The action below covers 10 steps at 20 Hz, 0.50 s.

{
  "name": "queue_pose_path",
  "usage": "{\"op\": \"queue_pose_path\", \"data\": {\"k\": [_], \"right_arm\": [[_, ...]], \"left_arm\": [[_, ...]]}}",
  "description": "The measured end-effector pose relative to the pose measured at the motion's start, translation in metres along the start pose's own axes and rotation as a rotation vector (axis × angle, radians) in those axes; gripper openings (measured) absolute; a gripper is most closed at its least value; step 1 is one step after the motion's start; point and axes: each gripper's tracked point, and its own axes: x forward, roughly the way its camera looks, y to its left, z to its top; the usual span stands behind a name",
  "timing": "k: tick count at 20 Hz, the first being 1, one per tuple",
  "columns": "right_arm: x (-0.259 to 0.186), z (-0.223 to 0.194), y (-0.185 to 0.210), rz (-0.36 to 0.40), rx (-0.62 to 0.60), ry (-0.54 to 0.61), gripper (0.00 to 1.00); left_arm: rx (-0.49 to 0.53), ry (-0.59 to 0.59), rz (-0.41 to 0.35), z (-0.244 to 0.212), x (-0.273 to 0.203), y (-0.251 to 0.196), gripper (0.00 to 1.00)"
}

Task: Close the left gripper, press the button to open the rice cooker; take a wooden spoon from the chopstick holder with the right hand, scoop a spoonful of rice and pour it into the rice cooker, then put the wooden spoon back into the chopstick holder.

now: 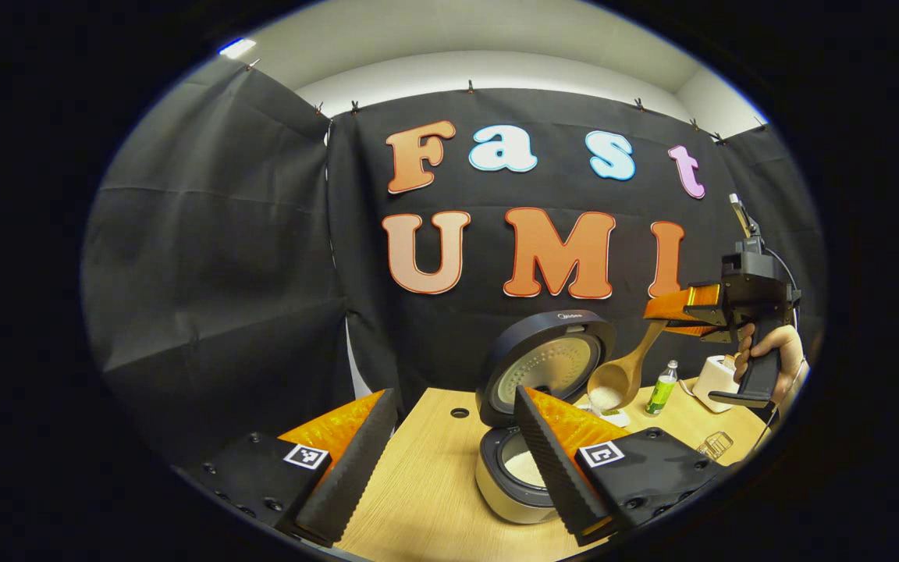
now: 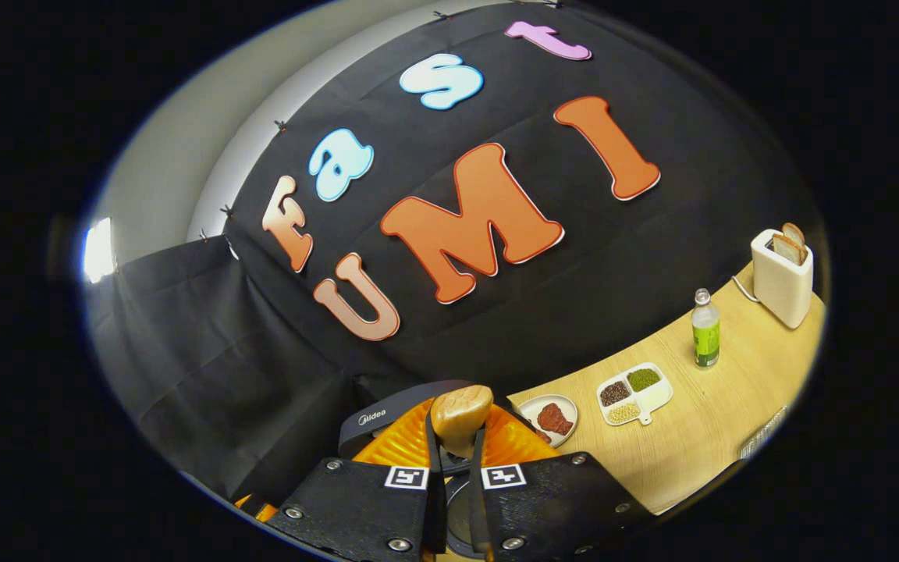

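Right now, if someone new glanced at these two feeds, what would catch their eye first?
Probably the wooden spoon, clamped in the right gripper and hanging bowl-down, holding rice, just right of the rice cooker, whose lid stands open with rice inside. Next, the left gripper, jaws spread wide in front of the cooker. In the right gripper view, a toaster with bread stands at the table's far end.

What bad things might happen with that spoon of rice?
1. The wooden spoon, held by the right tongs, hangs tilted beside the open rice cooker, not over its pot, so rice may spill on the table.
2. The tongs grip only the handle's end; it might swivel.
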Motion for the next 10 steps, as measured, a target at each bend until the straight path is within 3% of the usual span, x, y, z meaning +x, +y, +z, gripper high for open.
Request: {"op": "queue_pose_path", "data": {"k": [10], "right_arm": [[-0.003, -0.017, 0.011, 0.041, -0.183, 0.014, 0.1]], "left_arm": [[0.005, 0.005, 0.008, -0.003, -0.003, 0.004, 1.0]]}}
